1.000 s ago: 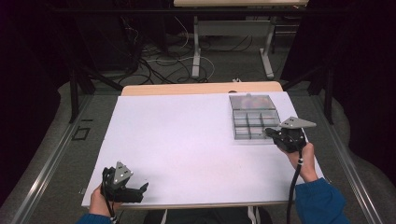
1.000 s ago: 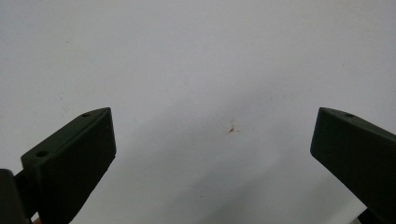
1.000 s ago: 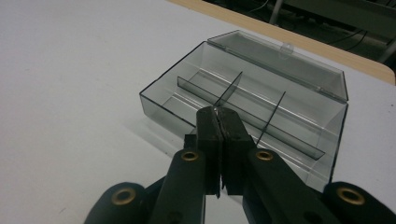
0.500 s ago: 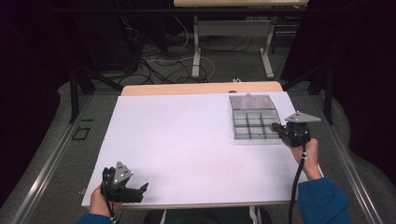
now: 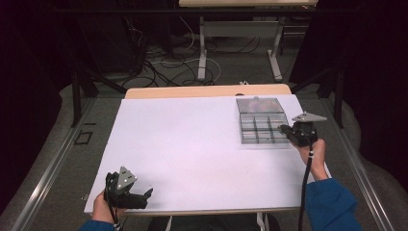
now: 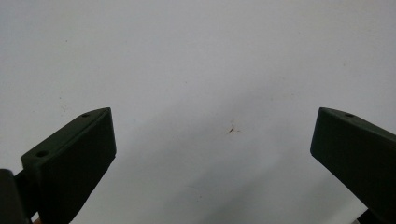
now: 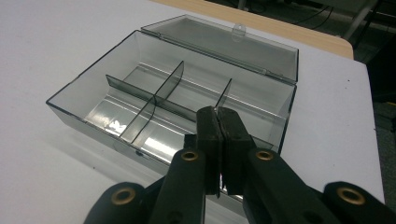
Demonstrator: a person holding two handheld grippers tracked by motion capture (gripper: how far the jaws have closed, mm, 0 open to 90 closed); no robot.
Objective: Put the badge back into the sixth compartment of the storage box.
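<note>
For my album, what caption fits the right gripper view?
Shut right gripper over an open, empty clear compartment box on white table.

Blue sleeves (image 5: 332, 204), black claws, grey three-cornered plates (image 5: 309, 117).

Smoky grey clear box (image 7: 177, 88), white table cover (image 5: 192, 144), black tools.

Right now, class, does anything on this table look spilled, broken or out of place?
Nothing stands out. The clear box sits flat and empty with its lid open, and the white table shows just one tiny brown mark.
</note>
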